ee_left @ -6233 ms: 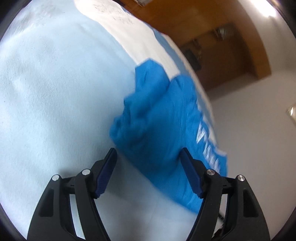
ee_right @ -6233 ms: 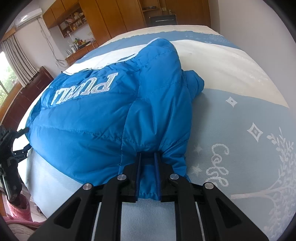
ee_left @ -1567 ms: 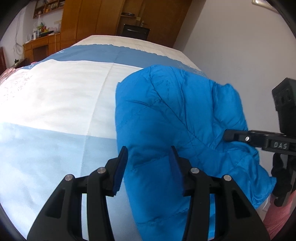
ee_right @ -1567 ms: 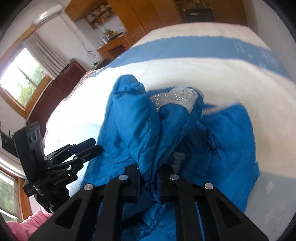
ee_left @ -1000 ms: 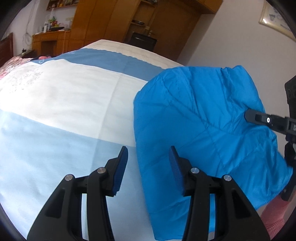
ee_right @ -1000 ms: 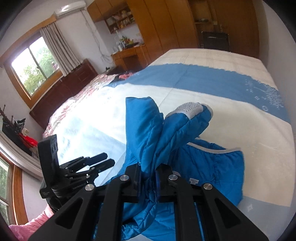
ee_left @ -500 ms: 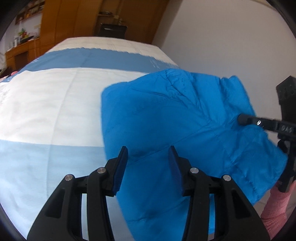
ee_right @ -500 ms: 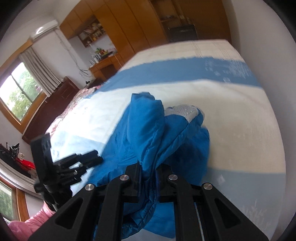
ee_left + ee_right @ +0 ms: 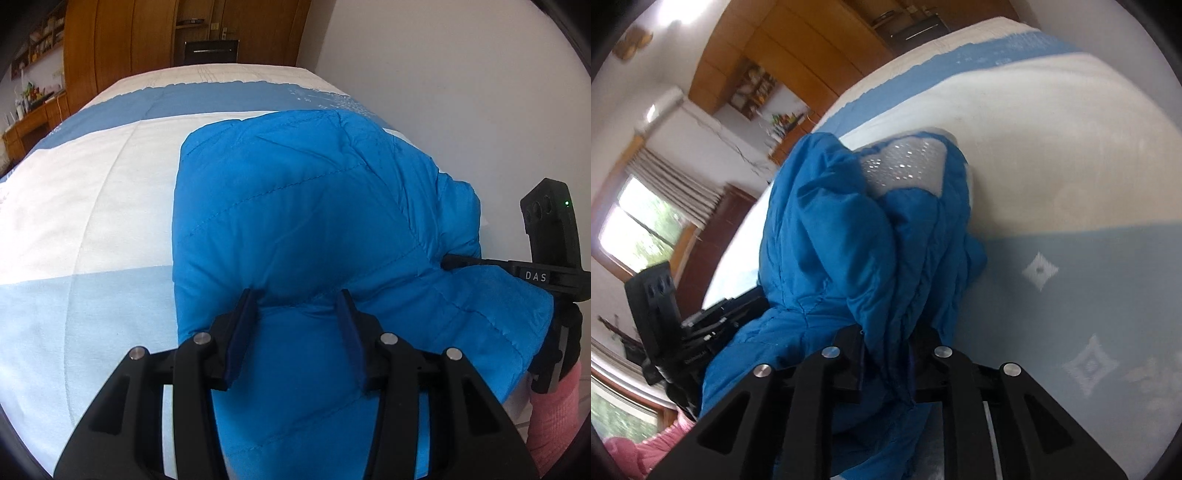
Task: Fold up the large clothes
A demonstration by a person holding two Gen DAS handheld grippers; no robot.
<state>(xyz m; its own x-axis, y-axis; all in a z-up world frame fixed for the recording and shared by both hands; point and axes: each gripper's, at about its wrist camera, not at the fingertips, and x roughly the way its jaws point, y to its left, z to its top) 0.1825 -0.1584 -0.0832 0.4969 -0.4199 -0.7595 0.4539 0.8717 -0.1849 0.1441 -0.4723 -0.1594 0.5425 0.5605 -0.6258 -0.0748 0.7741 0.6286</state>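
Nearest to us, our left gripper [image 9: 297, 314] has its jaws spread apart, both blue pads pressed down onto the quilted surface of the blue puffer jacket [image 9: 314, 221] without pinching any fold between them. Our right gripper [image 9: 886, 354] is clamped tight on a bunched handful of the same jacket [image 9: 849, 240], the fabric gathered into ridges that rise between the fingers. From the left wrist view we see that right gripper [image 9: 454, 260] from the side, its tips buried in the jacket's right edge, with a pink sleeve [image 9: 554, 410] below it.

The jacket lies on the bed [image 9: 92, 184], near the wall-side edge, folded into a thick bundle. In the right wrist view a silvery, sequin-dotted patch [image 9: 905, 170] shows on top of the bundle.

Under it, the bedspread runs in bands: pale blue nearest us, then white, then a deeper blue, with white diamond motifs [image 9: 1039, 271] woven into the pale band.

Beyond the bed stand wooden wardrobes [image 9: 129, 48], and a curtained window [image 9: 639, 221] is visible in the right wrist view.
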